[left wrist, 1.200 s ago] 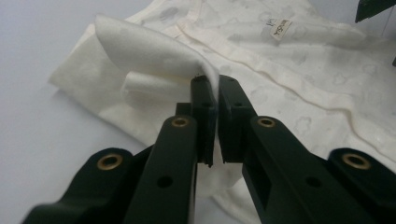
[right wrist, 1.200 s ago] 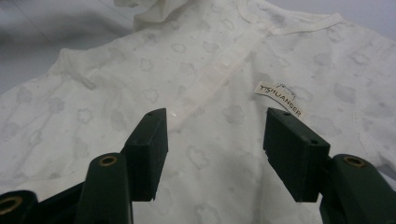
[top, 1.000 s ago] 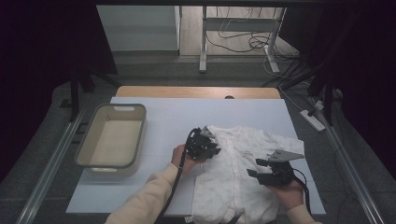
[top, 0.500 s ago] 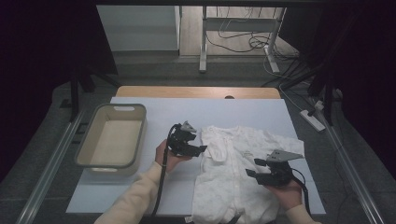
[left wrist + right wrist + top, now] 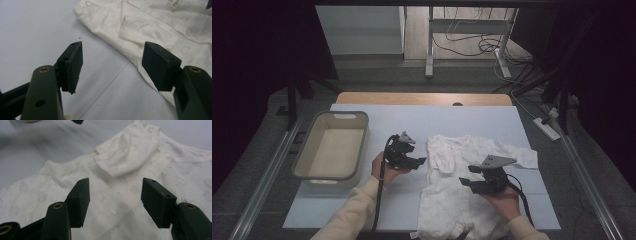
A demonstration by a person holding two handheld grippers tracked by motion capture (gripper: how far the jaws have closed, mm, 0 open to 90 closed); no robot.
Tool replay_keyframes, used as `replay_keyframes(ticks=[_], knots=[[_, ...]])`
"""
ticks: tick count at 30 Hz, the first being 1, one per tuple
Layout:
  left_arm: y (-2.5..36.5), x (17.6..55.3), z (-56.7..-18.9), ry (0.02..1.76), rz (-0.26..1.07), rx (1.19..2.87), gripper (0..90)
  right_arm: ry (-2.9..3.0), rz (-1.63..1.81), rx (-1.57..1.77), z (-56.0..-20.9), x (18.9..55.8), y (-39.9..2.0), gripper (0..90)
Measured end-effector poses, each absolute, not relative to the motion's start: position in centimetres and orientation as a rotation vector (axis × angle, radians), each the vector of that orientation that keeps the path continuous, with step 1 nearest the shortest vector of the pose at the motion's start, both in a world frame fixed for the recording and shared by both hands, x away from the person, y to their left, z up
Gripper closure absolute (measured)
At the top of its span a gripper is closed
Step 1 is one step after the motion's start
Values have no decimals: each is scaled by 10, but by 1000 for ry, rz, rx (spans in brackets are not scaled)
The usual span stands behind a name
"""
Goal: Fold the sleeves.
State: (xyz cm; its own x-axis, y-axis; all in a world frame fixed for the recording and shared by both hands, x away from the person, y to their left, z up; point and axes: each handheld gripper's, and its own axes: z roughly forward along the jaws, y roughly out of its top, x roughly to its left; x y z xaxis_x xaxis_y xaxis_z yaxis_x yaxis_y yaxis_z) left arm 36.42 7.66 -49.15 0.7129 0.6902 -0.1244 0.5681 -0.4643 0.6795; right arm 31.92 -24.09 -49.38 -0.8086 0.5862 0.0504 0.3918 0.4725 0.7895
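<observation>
A white shirt (image 5: 464, 190) lies flat on the desk (image 5: 472, 120), right of middle, its neck at the far end and its hem at the near edge. Its left sleeve (image 5: 443, 159) is already folded in over the chest; in the right gripper view that folded sleeve (image 5: 125, 155) sits as a small flap on the body, just beside the collar. The right sleeve (image 5: 517, 154) is spread out flat toward the right.

The left gripper (image 5: 411, 159) hangs over bare desk just left of the shirt. Its jaws have just been opening, and in the left gripper view (image 5: 112, 65) they stand wide apart with nothing between them, only the desk and the shirt's edge beyond. The right gripper (image 5: 472, 177) hovers low over the middle of the shirt. In its own view (image 5: 113, 200) the jaws are also well apart and hold nothing; the cloth lies beneath them, not pinched.

A beige bin (image 5: 332, 150) stands at the left of the desk, well apart from the shirt, and looks empty.

As I judge it, the folding is in its early part: one sleeve is in. The other sleeve, the fold of the body, and likely the move into the bin are left.
</observation>
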Motion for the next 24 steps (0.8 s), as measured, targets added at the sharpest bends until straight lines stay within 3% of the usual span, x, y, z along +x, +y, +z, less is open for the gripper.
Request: replay_keyframes(ticks=[24], knots=[[81, 363, -490, 949, 247, 2213, 334, 2555, 1183, 770, -493, 364, -173, 400]])
